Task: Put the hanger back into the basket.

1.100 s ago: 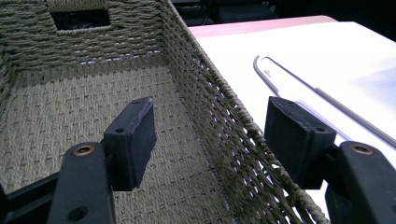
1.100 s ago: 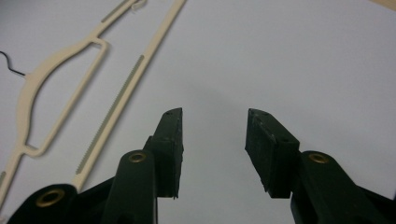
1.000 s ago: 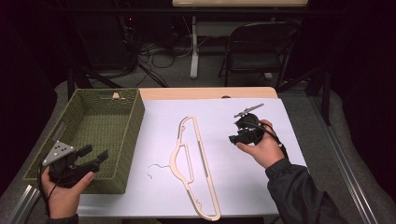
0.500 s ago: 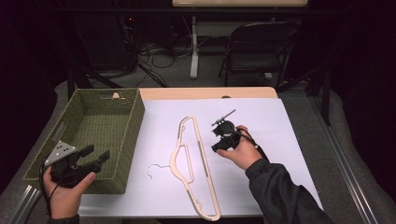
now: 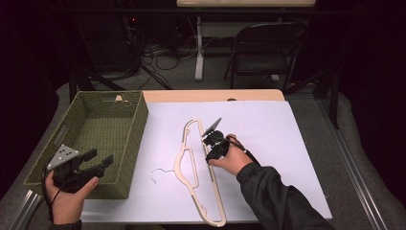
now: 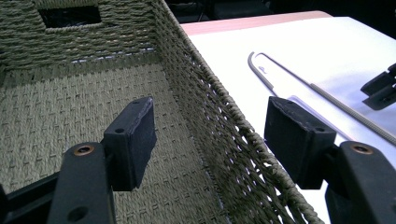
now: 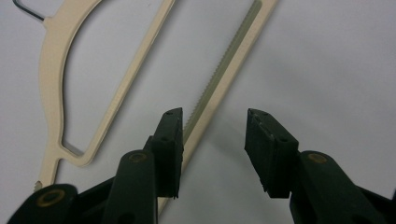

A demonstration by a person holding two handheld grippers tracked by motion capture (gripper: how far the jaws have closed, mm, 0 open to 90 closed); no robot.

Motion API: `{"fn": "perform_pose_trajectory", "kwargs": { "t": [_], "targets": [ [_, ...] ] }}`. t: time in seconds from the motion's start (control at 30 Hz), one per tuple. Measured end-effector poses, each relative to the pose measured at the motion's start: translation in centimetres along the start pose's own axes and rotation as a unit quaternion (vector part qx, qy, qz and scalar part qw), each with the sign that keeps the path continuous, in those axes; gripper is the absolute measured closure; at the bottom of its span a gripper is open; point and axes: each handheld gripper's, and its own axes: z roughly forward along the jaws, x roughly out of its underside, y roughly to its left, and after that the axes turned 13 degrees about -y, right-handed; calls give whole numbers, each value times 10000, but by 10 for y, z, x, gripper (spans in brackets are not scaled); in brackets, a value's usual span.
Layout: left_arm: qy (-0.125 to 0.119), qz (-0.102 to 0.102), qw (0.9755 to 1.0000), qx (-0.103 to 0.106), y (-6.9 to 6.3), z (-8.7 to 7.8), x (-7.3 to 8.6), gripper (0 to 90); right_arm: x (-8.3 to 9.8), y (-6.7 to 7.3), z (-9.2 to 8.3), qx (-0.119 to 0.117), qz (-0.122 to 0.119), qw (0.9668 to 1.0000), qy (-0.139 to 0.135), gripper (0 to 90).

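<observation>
- Hanger (image 5: 198, 172): smooth cream plastic, ridged bar, thin metal hook.
- Basket (image 5: 127, 143), left of frame: rough woven green cord.
- Table cover (image 5: 287, 139): matt white.

We see the white bench (image 5: 297, 143) brightly lit from above while the room behind sinks into darkness. Our gripper views are sharp nearby and soft farther off; faint shadows fall beneath the hanger (image 7: 60, 70).

White-topped table (image 5: 297, 143) with cream hanger (image 5: 191, 163), green wicker basket (image 5: 136, 143)
</observation>
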Motion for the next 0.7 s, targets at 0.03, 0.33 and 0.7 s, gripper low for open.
{"fn": "perform_pose_trajectory", "kwargs": {
  "t": [0.03,0.33,0.7],
  "targets": [
    [5,3,10000,-1,0,0,0,339,-1,1,2,-3,-15,10000,17,572],
    [-6,-4,10000,-3,1,0,0,339,-10,8,17,-21,135,9990,421,585],
    [-22,-29,10000,-10,2,-1,0,339,-11,6,33,66,278,9969,740,596]
  ]
}}
